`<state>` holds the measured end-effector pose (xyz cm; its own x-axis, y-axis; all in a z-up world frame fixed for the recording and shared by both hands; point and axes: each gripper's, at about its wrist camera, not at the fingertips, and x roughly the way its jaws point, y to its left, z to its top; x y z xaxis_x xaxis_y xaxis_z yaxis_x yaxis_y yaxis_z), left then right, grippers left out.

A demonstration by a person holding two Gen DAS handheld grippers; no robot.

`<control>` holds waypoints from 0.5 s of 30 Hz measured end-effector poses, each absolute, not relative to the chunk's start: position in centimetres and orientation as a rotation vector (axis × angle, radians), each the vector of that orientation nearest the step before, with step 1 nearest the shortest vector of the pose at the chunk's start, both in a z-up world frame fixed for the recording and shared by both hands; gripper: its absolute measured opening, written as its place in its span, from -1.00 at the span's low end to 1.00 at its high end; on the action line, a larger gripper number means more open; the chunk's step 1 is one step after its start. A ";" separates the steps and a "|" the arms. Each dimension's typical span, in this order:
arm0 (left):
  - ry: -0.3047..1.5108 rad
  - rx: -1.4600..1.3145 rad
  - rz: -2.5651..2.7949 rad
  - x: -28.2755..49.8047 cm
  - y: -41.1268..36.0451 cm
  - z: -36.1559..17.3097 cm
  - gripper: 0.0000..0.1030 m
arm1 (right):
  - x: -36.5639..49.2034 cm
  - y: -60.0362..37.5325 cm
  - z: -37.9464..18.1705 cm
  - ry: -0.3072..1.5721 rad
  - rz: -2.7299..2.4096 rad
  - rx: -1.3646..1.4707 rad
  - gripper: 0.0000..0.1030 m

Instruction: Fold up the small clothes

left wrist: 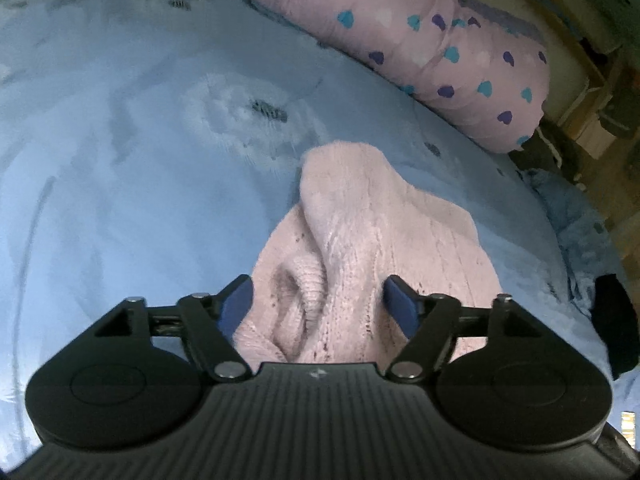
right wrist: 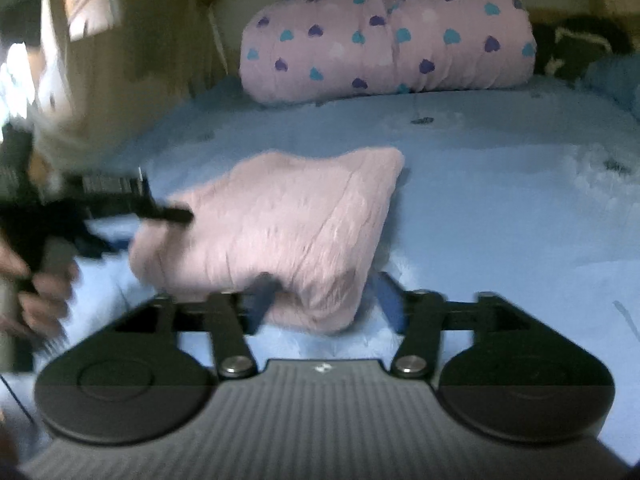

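pink knit garment [left wrist: 360, 240] lies bunched on the blue bedspread [left wrist: 120, 160], near the heart-print pillow [right wrist: 384, 36]. left gripper [left wrist: 316, 304] open, pads either side of the knit w/o pressing. right gripper [right wrist: 320, 300] open too, at garment's near edge.

A bed covered in a light blue blanket [left wrist: 120, 200] dotted with small dark marks carries a folded pink knit garment [left wrist: 360, 240] lying near its middle, while a rolled pink quilt [left wrist: 420, 40] printed with purple and turquoise hearts rests along the far edge.
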<state>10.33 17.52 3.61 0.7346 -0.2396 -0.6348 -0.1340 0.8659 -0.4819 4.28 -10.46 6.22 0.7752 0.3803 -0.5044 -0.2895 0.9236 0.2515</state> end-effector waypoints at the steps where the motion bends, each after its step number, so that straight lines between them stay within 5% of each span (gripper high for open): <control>1: 0.760 -0.540 -0.069 10.6 17.5 3.4 0.58 | 4.6 -11.0 6.5 0.579 0.372 0.205 0.25; 15: 0.793 -0.547 -0.145 12.3 17.4 1.6 0.74 | 13.7 -12.1 2.6 0.830 0.436 0.564 0.43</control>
